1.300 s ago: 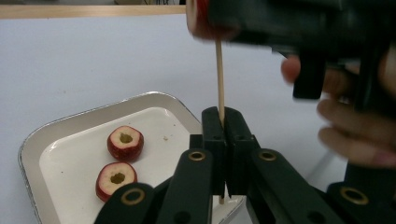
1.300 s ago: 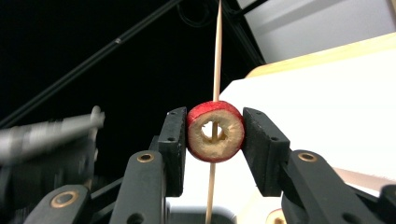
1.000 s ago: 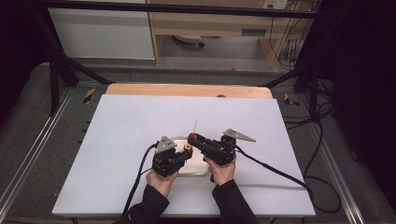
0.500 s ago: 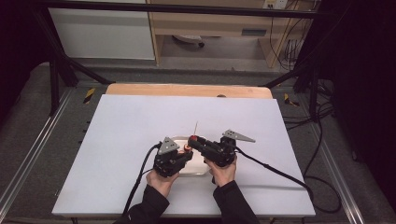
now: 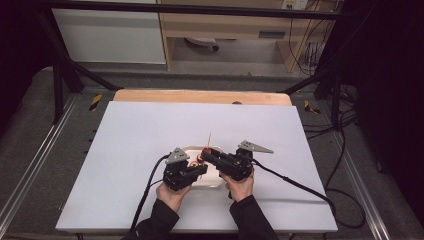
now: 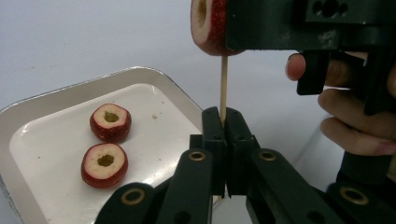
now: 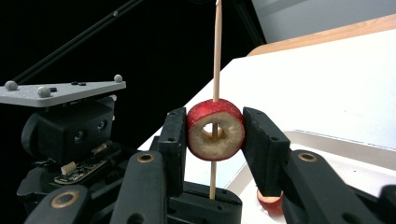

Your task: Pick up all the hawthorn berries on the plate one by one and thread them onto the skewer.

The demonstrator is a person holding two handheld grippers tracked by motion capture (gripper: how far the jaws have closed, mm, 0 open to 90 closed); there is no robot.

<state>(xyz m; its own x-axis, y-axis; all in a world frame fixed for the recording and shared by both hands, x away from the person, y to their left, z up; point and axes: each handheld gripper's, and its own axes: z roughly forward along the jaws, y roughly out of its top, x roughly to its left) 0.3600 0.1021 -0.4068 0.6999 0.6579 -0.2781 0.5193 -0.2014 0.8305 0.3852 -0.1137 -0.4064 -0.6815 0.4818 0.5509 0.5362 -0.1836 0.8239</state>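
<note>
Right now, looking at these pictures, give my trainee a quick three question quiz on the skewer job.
1. True or false: the left gripper is shut on the skewer.
2. How many fruit rings lie in the tray?
3. The ring held by the right gripper is: A) lying in the tray, B) threaded on the skewer, C) resting on the table.

Key:
1. True; the jaws clamp its lower end and it stands upright.
2. Two, side by side, cored holes up, in the left gripper view; the right gripper view shows a bit of red fruit below the jaws.
3. B; the stick passes through the ring.
</note>
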